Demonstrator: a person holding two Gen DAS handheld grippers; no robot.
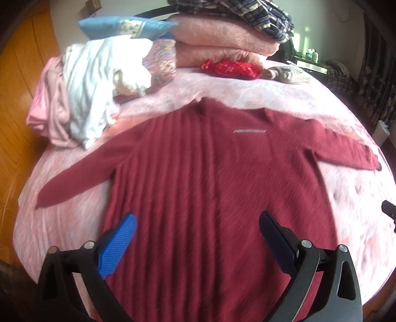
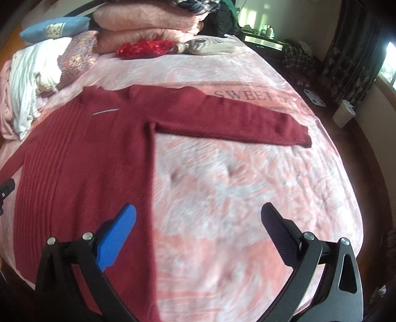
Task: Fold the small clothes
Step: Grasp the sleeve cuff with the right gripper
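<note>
A dark red ribbed sweater (image 1: 210, 173) lies flat and face up on the pink bed cover (image 1: 74, 218), both sleeves spread out to the sides. My left gripper (image 1: 198, 220) is open and empty above the sweater's lower body. In the right wrist view the sweater (image 2: 81, 158) fills the left side, with its right sleeve (image 2: 235, 119) stretched across the cover. My right gripper (image 2: 198, 210) is open and empty over the sweater's right side edge and the bare cover (image 2: 247, 198).
At the bed's head lie a pile of white and pink clothes (image 1: 94, 91), a blue pillow (image 1: 123, 26), folded pink blankets (image 1: 222, 42), a plaid garment (image 1: 247, 14) and a red bag (image 1: 232, 68). A dark curtain (image 2: 351, 54) and a window are at right.
</note>
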